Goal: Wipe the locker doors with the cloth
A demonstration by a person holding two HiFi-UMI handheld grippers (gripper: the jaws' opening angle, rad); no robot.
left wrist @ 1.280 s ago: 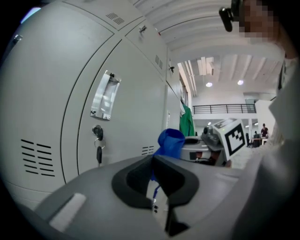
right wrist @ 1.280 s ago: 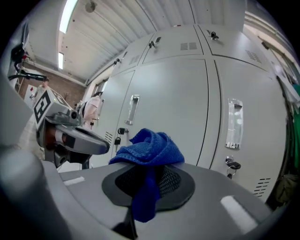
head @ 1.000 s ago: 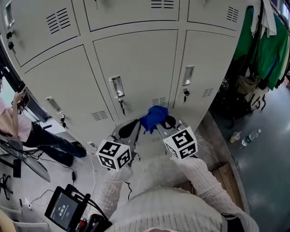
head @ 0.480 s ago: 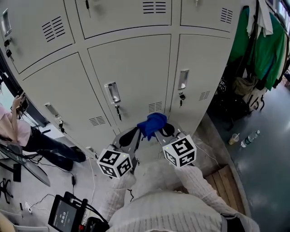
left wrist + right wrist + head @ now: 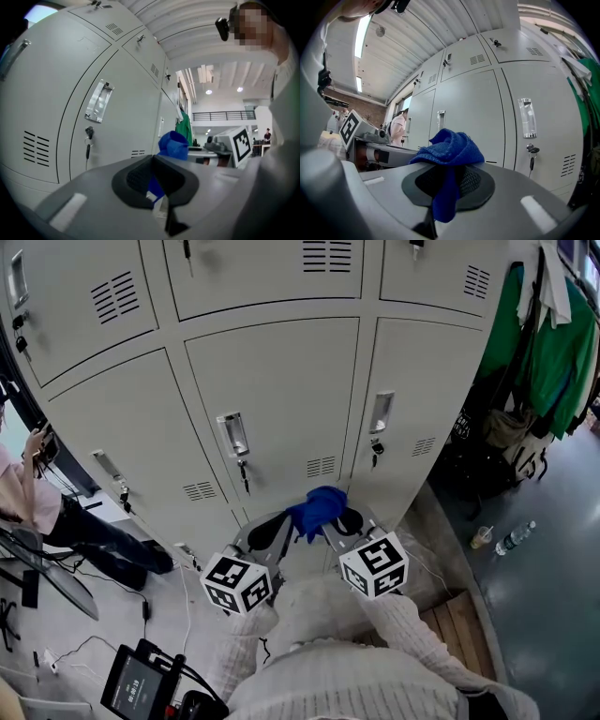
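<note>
— So, where do we stand?

— Our right tool [image 5: 449,182] is clamped on the bunched blue terry cloth [image 5: 450,147], and our left tool [image 5: 155,183] looks closed on a lower fold of it. The cloth hangs between the two tips, near the pale grey metal locker door [image 5: 281,381] but not touching it.

— Then what makes this wipe go well?

— We think we should draw the tools apart to flatten the cloth, press a broad face onto the panel, and run overlapping passes. We'd skirt the recessed metal handle [image 5: 232,434] and the dangling key [image 5: 243,474], since either could snag the cloth.
</note>
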